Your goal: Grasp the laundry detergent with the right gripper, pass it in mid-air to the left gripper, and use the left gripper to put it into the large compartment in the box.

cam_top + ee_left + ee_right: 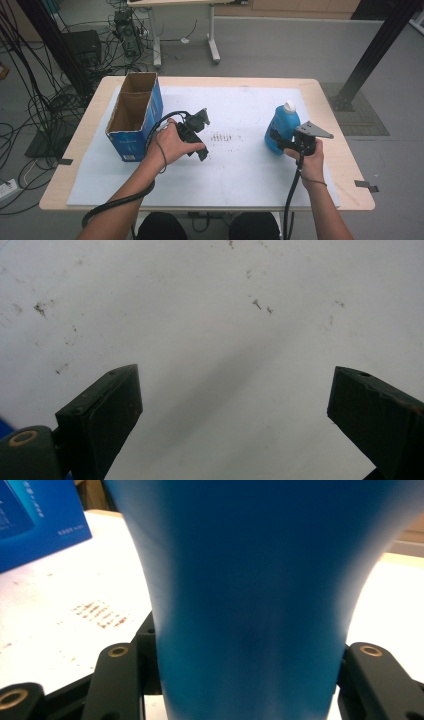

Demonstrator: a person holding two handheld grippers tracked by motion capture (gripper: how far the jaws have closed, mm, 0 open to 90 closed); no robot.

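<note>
View from above, with both gripper views. My right gripper (280,140) is clamped on the waist of the blue bottle (283,127), which stands at the right of the white mat (250,170), white cap up; whether its base rests on the mat or is just clear of it I cannot tell. In the right gripper view the blue bottle's (250,600) body sits squeezed between the two black jaws. My left gripper (197,131) is left of centre, jaws apart and holding nothing; in the left gripper view it (235,425) looks down on bare, speckled mat. The open cardboard box (135,112) stands at the far left, its inside visible as brown walls with nothing rising above the rim. As I judge it, the grasp is done. Still left: carry the bottle leftward across the mat and set it down, probably in the box.
</note>
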